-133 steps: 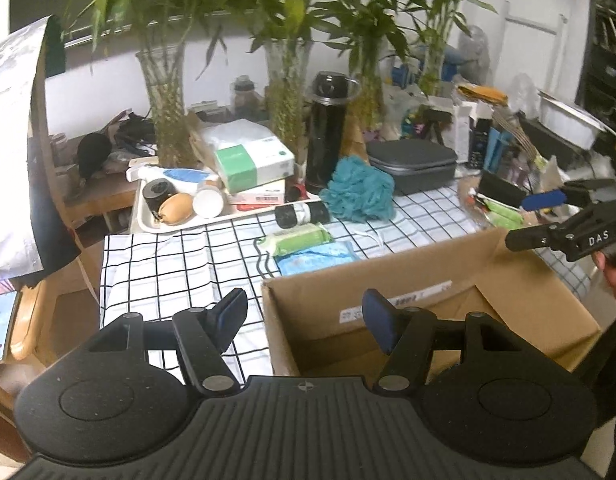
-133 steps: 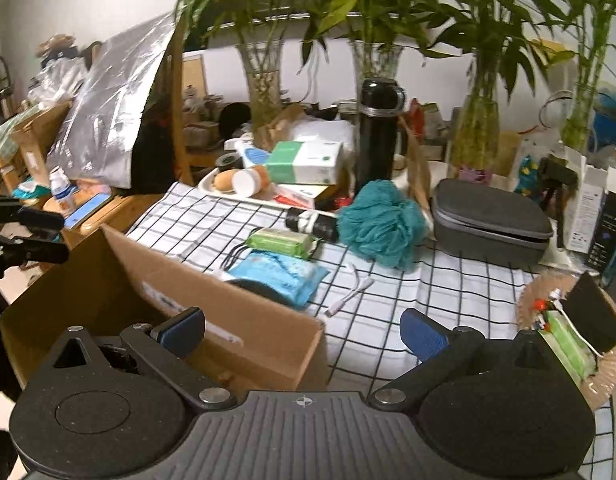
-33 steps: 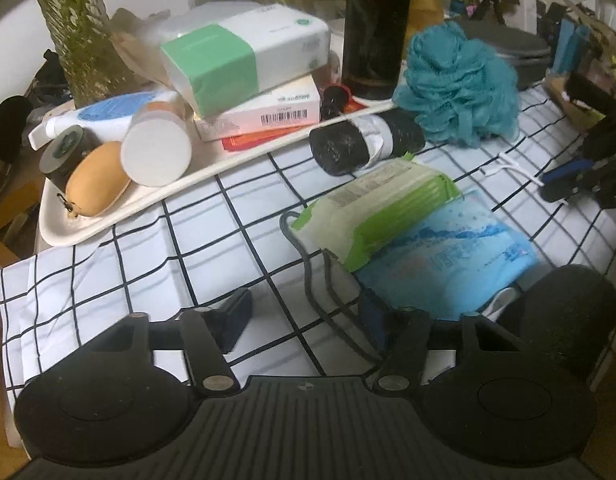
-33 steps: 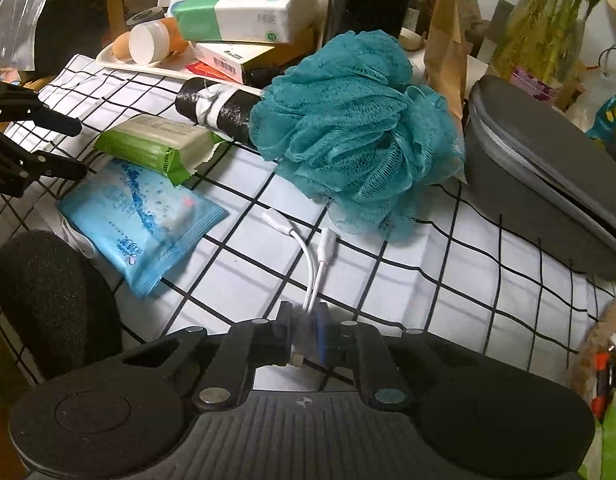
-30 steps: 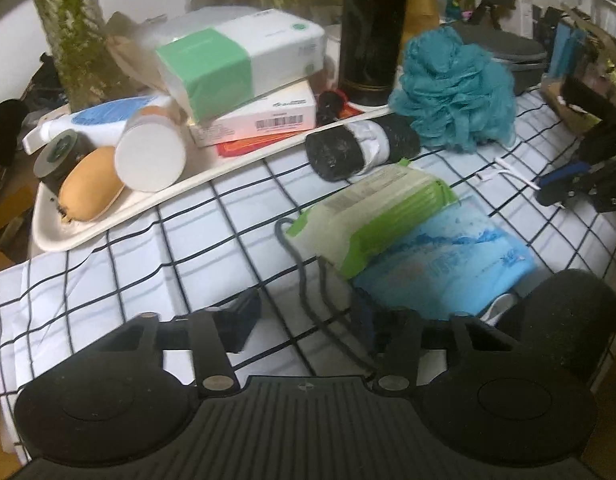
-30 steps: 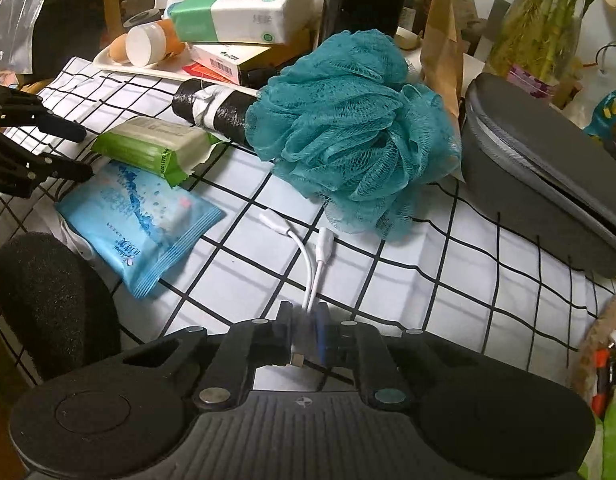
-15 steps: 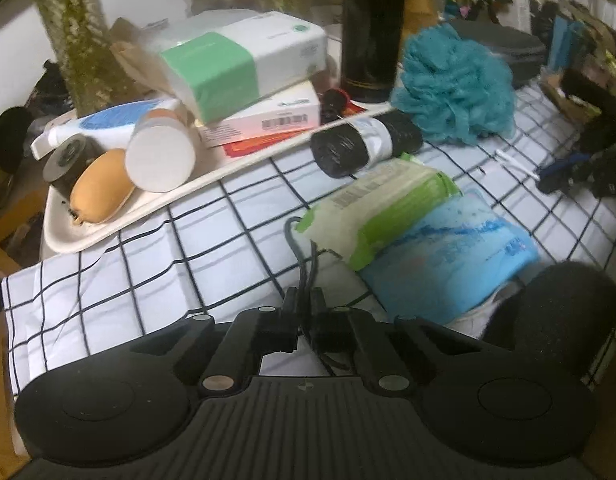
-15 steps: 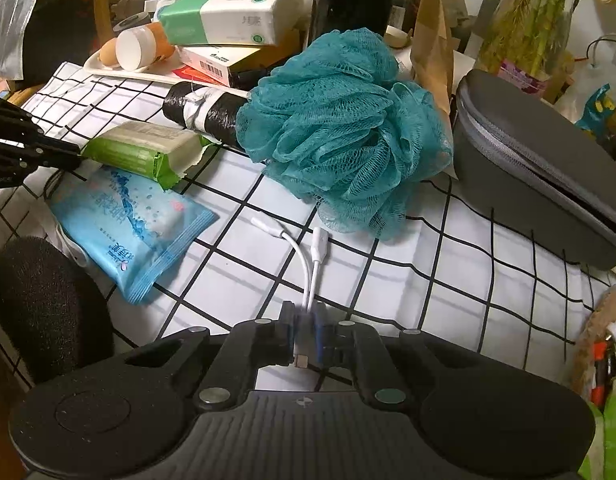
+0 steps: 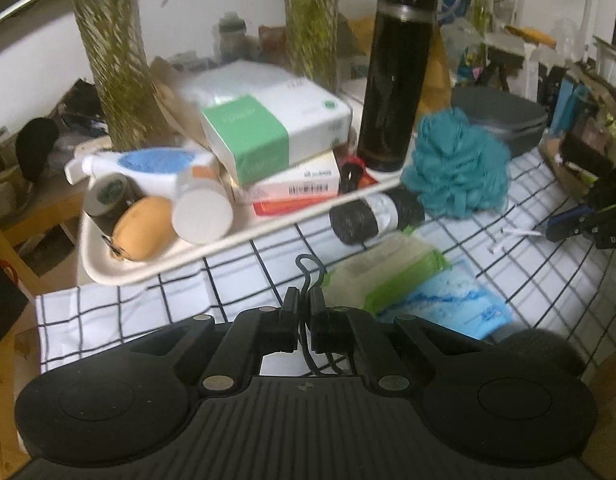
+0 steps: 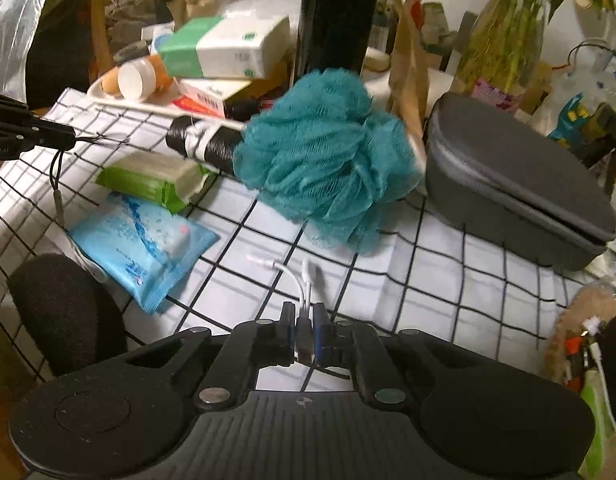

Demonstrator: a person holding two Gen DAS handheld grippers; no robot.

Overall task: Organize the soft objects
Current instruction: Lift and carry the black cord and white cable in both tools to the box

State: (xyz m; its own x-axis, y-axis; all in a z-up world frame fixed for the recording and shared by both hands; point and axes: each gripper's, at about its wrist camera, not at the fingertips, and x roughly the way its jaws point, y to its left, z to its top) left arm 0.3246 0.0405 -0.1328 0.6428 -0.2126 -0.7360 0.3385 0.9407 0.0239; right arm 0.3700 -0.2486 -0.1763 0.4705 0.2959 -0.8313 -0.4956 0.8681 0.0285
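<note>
We had the left gripper (image 9: 304, 306) low over the table w/ both fingers (image 9: 290, 307) pinched together, jaws nearly touching, clamped on a thin black cable (image 9: 306, 276) that looped up betw. them. In the right wrist view it reached in from the left edge, level, cable hanging from its tip. The right gripper (image 10: 304, 318) was likewise closed, blue-padded fingers (image 10: 319, 316) squeezed onto a white adapter cable (image 10: 304, 280) running fwd from the tips. In the left view its tip showed at the far right.
</note>
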